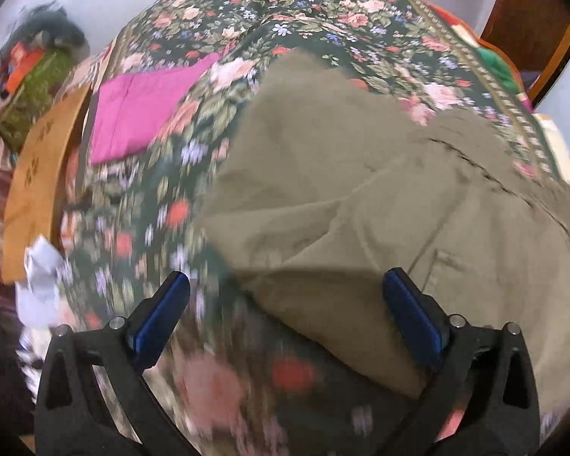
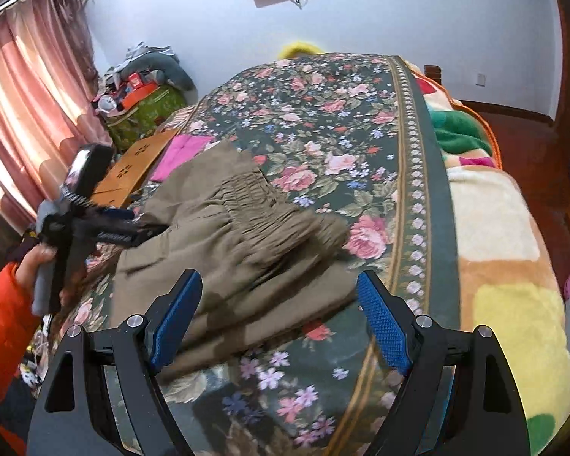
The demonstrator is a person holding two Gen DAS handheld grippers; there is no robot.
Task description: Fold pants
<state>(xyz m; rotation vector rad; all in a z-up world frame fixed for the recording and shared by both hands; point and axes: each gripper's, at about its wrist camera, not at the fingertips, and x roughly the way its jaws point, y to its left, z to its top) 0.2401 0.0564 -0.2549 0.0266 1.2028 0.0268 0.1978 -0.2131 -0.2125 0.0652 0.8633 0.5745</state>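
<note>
I am looking down on a bed covered by a dark green quilt printed with pink and red roses [image 2: 323,121]; its patterned border runs toward one o'clock in the right wrist view, and beyond it lies a plush blanket in cream, yellow and green blocks [image 2: 494,228]. The wall behind is pale, with a pink curtain [image 2: 22,87] at nine o'clock and a heap of clutter on a green-draped stand [image 2: 144,95] at eleven. A flat orange-brown wooden board [image 2: 133,167] and a folded magenta cloth [image 2: 182,152] sit at the quilt's far left edge, just beside each other.

The olive-khaki pants with a gathered elastic waistband [image 2: 239,228] lie crumpled on the quilt, centre-left in my right view and filling the right half of my left view.

My left gripper [image 1: 285,296] has its blue pads spread as wide as they go, empty, hovering over the pants' near edge; one pad is above the quilt, the other above the fabric. A hand [image 2: 38,262] in an orange sleeve carries it at nine o'clock.

My right gripper [image 2: 279,304] also stands apart, pinching nothing, with the pants' near folds between its pads.
</note>
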